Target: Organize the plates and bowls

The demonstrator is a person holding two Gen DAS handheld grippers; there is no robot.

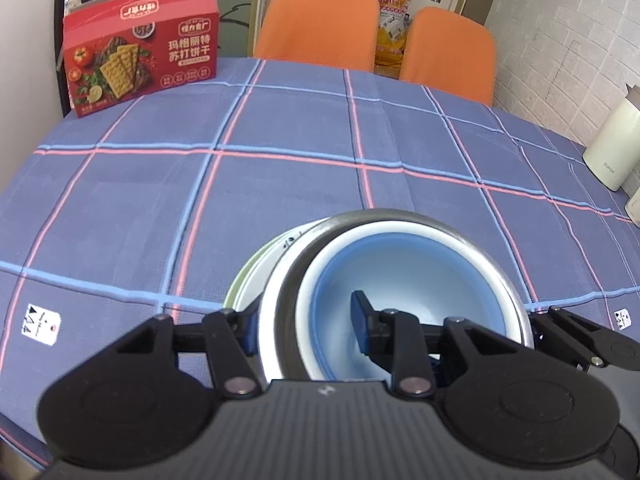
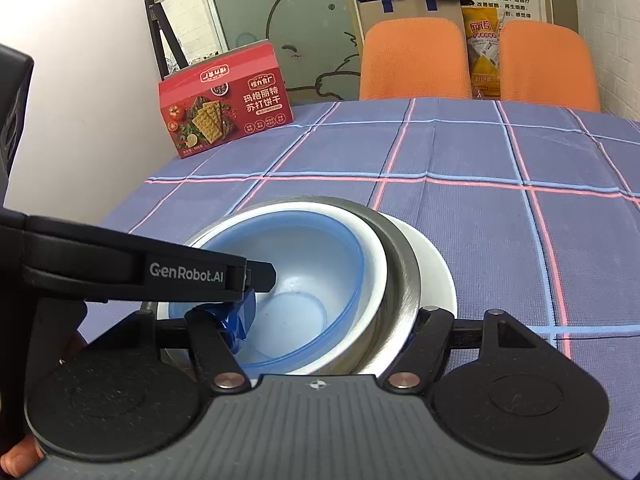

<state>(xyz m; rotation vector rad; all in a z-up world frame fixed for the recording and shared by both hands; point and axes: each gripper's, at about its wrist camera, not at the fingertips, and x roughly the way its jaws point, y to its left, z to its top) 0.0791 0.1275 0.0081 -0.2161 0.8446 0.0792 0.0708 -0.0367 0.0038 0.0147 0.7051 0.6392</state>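
- From the left wrist we look down close over the nested bowls (image 1: 400, 280), facing the orange chairs (image 1: 320, 24).
- From the right wrist we share both.

L gripper (image 1: 304, 332) and R gripper (image 2: 332, 320) both angled downward, side by side. Each clamped with one finger inside, one outside. Fingertips of a hand (image 2: 16, 460) show at lower-left edge.
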